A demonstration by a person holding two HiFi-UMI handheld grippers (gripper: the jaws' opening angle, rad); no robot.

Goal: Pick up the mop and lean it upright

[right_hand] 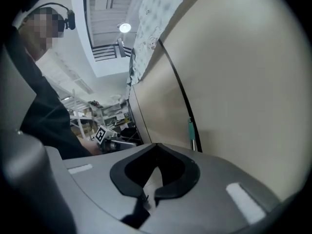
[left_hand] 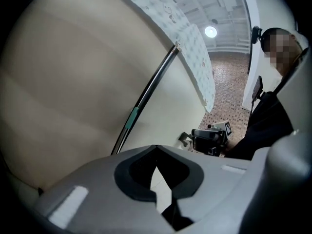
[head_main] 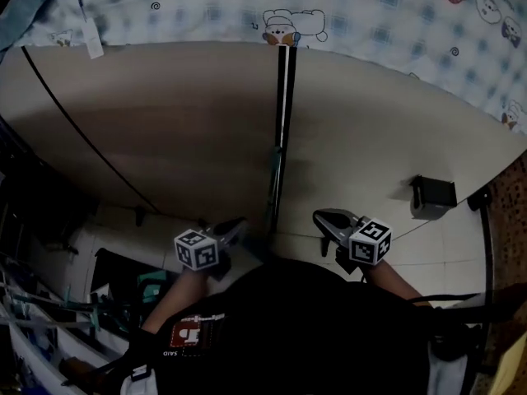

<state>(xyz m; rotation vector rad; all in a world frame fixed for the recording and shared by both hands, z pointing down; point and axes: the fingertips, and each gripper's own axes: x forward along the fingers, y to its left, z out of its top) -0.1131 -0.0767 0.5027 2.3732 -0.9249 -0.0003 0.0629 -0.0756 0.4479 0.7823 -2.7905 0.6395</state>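
The mop handle [head_main: 282,122], a thin dark pole with a teal band [head_main: 273,171], leans upright against the beige wall [head_main: 165,122] in the middle of the head view. Its head is hidden behind my body. My left gripper [head_main: 235,229] is just left of the pole's lower part, shut and empty. Just right of the pole, my right gripper [head_main: 325,219] is also shut with nothing in it. The left gripper view shows the pole [left_hand: 146,94] beyond the shut left gripper [left_hand: 157,156]. In the right gripper view the pole [right_hand: 180,91] rises past the shut right gripper [right_hand: 156,150].
A patterned cloth [head_main: 346,11] hangs along the wall's top. A black box [head_main: 434,192] sits low on the wall at right. A thin black cable [head_main: 82,130] runs diagonally at left. Dark clutter and racks [head_main: 49,319] fill the lower left.
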